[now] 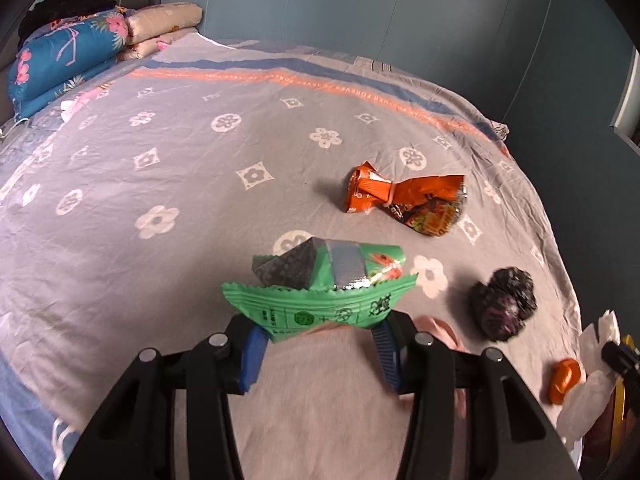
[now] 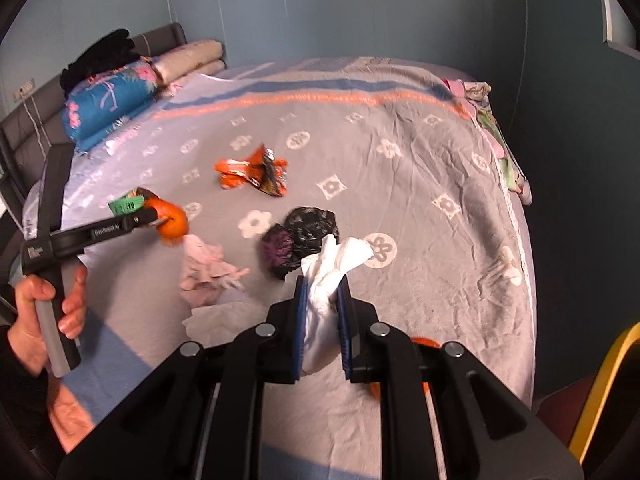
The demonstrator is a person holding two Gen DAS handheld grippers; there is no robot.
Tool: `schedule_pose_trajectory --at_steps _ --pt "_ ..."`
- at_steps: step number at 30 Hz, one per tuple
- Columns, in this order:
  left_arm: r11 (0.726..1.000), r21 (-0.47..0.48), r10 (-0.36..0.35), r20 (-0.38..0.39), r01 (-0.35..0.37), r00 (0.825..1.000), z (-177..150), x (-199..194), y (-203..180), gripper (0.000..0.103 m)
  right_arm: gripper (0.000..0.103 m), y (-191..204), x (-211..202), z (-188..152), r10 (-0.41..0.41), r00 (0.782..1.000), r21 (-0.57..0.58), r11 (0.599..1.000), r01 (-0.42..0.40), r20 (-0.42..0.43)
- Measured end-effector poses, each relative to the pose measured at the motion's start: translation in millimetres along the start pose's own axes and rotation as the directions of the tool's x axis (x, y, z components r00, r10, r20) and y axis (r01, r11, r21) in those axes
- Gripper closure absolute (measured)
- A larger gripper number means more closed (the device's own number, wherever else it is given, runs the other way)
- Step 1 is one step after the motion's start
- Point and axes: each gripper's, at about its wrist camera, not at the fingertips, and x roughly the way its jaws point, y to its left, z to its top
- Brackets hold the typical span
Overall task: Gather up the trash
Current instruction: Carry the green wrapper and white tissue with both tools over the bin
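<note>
Left gripper (image 1: 320,334) fingers clamp green wrapper (image 1: 320,300); right gripper (image 2: 322,320) fingers pinch white tissue (image 2: 332,268), seemingly lifted.

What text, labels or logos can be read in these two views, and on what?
"GenRobot AI": on the arm of the left gripper, right wrist view.
Small white logo on that gripper's handle block: too small to read.
Green wrapper, held in the left gripper: black printed characters and round symbols, too blurred to read.
Orange stripe on the bedsheet: a line of small letters, partly "FOREVER", rest unclear.
Orange wrapper: print illegible.
</note>
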Motion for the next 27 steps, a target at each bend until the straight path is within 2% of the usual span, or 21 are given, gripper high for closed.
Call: schedule_pose_trajectory --at_steps 12,27 --pt "0.995 -0.046 -0.086 0.032 0.087 0.996 -43.4 -86.4 9.2 0.060 0.089 15.3 -89.9 -15.1 0.057 0.996 -0.030 0.998 -0.055 0.068" --pt "0.985 -0.030 -0.166 0.121 0.171 0.979 -88.9 -192.6 -5.7 0.061 0.089 14.7 -162.2 -45.3 0.110 0.989 -0.034 0.994 -0.107 0.101"
